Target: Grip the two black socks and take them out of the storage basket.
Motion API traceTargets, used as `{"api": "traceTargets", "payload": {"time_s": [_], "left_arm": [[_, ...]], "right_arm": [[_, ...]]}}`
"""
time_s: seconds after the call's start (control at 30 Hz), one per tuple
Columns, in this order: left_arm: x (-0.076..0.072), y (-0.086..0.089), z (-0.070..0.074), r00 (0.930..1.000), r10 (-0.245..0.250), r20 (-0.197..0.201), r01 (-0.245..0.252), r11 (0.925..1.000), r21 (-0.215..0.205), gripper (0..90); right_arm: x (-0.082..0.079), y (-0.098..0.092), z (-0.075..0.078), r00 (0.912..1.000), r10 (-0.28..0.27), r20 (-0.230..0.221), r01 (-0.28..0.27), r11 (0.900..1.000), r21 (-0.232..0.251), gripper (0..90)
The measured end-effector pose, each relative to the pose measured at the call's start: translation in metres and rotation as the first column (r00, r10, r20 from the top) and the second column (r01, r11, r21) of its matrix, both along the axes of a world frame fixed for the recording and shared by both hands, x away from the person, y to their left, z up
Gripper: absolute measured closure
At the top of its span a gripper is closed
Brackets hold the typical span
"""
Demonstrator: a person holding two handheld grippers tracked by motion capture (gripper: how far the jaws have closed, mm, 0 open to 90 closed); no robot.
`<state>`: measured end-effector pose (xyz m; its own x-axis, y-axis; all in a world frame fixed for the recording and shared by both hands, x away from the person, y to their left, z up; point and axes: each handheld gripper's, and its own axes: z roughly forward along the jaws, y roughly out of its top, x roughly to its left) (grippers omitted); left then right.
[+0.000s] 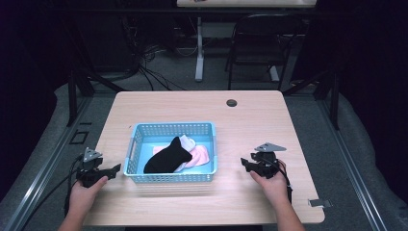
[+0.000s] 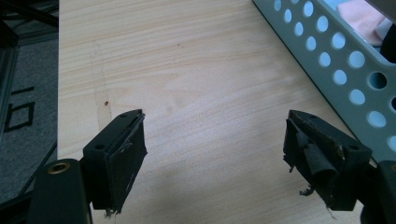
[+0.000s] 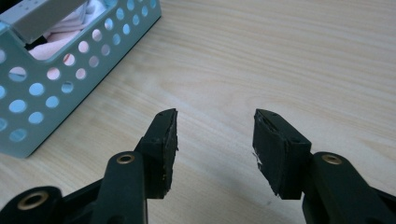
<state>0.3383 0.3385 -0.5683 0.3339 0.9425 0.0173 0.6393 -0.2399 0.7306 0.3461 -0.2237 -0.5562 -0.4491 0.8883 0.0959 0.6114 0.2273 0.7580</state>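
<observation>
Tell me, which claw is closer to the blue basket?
The left claw is closer: it sits just beside the blue basket at its left end. The right claw waits farther off, across bare table on the basket's other side.

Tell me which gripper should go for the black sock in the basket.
Left, probably. The left gripper sits open right beside the blue basket, nearest the black sock. The right gripper, also open, is farther off across bare table.

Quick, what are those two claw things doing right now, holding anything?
Left gripper: fingers open, holding nothing, beside the blue basket.
Right gripper: fingers open, holding nothing, over bare table.
</observation>
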Motion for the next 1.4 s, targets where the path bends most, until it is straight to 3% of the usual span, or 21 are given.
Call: {"api": "traceTargets", "payload": {"time_s": [0.6,0.87,1.0,1.03,1.23,1.4], "left_arm": [[-0.001,0.0,0.0,1.0,0.002,-0.002,-0.002,1.0,0.001,20.9],[-0.002,0.0,0.0,1.0,0.003,-0.006,-0.003,1.0,0.0,20.9],[-0.002,0.001,0.0,1.0,0.002,-0.002,-0.002,1.0,-0.004,20.9],[-0.002,0.001,0.0,1.0,0.003,-0.001,-0.003,1.0,-0.007,20.9],[-0.003,0.001,0.0,1.0,0.003,-0.004,-0.003,1.0,-0.006,20.9],[-0.002,0.001,0.0,1.0,0.007,-0.005,-0.007,1.0,-0.007,20.9]], "right_arm": [[0.0,0.008,-0.001,0.9988,0.023,-0.043,-0.025,0.998,-0.056,49.1],[-0.002,0.006,0.005,0.9986,0.02,-0.049,-0.021,0.999,-0.03,48.2],[-0.002,0.005,0.013,0.9978,0.014,-0.065,-0.014,1.0,0.009,49.1],[-0.002,0.005,0.016,0.9981,0.012,-0.06,-0.014,1.0,-0.02,49.1],[-0.002,0.005,0.024,0.9978,0.001,-0.066,-0.001,1.0,0.0,48.5],[0.002,0.006,0.035,0.9957,0.029,-0.088,-0.035,0.998,-0.06,51.2]]}}
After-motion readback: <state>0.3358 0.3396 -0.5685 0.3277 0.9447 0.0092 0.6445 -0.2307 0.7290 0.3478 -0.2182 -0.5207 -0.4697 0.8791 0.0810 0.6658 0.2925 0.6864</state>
